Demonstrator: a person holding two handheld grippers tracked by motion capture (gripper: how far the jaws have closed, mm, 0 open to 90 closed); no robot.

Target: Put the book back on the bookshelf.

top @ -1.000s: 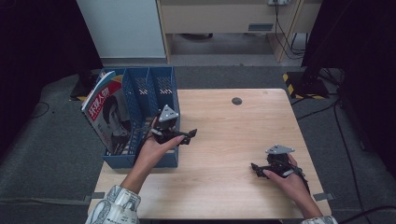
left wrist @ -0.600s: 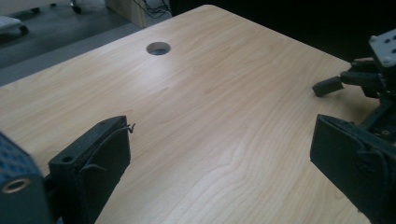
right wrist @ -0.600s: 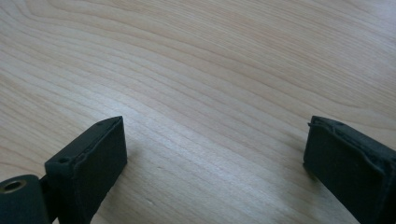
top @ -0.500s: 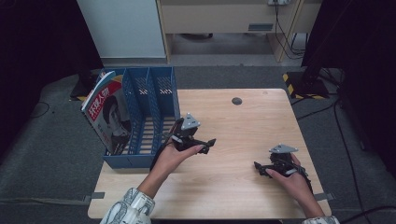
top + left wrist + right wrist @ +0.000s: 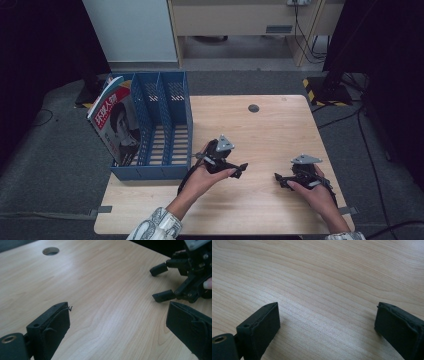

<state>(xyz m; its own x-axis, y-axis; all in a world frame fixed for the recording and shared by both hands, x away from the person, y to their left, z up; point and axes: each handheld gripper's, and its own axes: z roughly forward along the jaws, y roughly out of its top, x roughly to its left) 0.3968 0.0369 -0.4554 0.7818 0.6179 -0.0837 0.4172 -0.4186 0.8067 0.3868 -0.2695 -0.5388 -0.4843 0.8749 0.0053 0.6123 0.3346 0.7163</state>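
My left gripper (image 5: 241, 170) hovers over the middle of the wooden table (image 5: 280, 130), held in a hand and pointing right. In the left gripper view its jaws (image 5: 118, 307) stand wide apart with bare wood between them. My right gripper (image 5: 279, 181) rests near the front right of the table, pointing left at the other one. It is open too (image 5: 328, 306), with nothing in it. The right gripper (image 5: 160, 282) also appears at the top right of the left gripper view, jaws apart.
A blue three-slot file rack (image 5: 165, 135) stands on the table's left side. A magazine (image 5: 116, 122) leans in its leftmost slot. A round cable hole (image 5: 253, 108) sits near the far edge of the table. Dark floor and cabinets surround the table.
My left gripper has moved right, away from the front of the blue rack to the table's middle. The right gripper has hardly shifted.
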